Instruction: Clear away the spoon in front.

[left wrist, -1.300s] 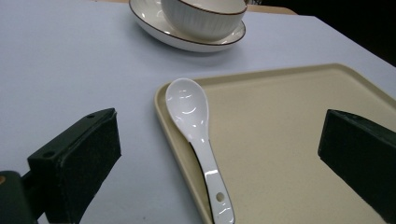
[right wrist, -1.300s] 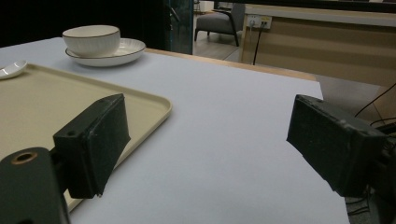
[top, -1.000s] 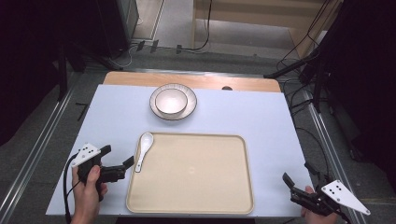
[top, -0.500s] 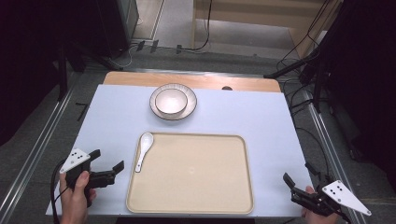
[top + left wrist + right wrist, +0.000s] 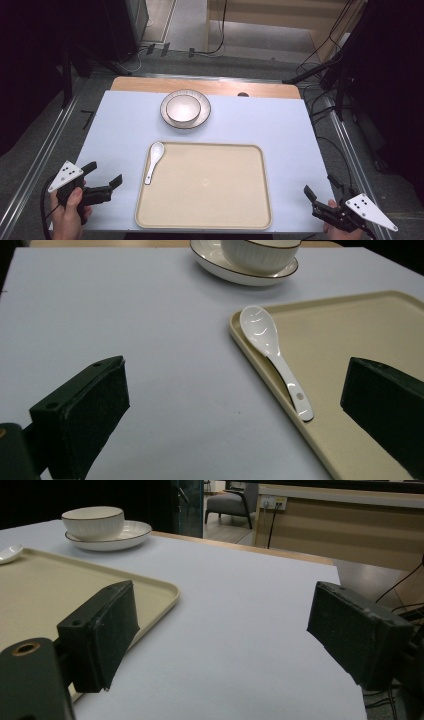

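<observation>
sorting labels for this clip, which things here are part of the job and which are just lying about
Part of the job:
- spoon, on the tray's left edge
- tray
- left claw, open, nearest the spoon

Lying about:
- bowl on its plate, far side
- cables on the floor

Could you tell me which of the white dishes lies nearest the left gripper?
The spoon, lying on the tray's left rim near the left gripper; the bowl and its plate stand farther back.

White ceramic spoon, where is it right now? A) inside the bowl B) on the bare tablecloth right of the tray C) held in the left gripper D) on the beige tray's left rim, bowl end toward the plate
D: the white ceramic spoon lies along the left edge of the beige tray, untouched, with the open left gripper apart from it.
</observation>
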A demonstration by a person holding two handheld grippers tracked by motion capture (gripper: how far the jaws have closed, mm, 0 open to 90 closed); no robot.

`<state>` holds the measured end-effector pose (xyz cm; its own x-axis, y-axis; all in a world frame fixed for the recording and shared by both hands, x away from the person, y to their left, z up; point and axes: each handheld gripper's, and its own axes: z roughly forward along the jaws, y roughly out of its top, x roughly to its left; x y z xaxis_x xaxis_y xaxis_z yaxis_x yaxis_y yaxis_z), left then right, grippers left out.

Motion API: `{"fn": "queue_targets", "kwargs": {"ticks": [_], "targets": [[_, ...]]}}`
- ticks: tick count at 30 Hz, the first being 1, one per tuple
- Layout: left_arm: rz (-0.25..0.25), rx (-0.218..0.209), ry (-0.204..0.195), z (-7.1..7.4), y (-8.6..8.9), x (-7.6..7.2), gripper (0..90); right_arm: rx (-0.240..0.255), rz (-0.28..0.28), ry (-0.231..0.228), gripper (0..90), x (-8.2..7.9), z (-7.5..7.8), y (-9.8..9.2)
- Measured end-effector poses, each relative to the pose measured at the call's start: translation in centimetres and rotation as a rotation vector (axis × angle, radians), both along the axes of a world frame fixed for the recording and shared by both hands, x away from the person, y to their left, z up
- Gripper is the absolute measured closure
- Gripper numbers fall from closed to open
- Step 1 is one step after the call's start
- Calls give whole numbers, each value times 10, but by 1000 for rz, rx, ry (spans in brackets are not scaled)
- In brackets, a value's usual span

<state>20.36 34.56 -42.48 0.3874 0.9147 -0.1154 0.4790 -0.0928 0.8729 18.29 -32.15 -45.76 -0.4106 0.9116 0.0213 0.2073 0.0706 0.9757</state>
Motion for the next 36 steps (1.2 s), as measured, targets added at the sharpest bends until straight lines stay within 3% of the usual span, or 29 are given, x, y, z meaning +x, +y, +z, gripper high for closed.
{"fn": "queue_targets", "kwargs": {"ticks": [8, 16, 24, 33, 36], "targets": [[33, -2, 7, -3, 13, 0, 0, 2, -7, -1, 133, -1, 0, -2], [46, 30, 21, -7, 24, 2, 0, 7, -17, -4, 134, -4, 0, -6], [86, 19, 27, -8, 41, -2, 0, 10, -21, -2, 133, -4, 0, -7], [87, 5, 13, -6, 38, -1, 0, 5, -18, 0, 133, -4, 0, -6], [78, 44, 7, -3, 32, -1, 0, 3, -19, -5, 133, -3, 0, -6]]}}
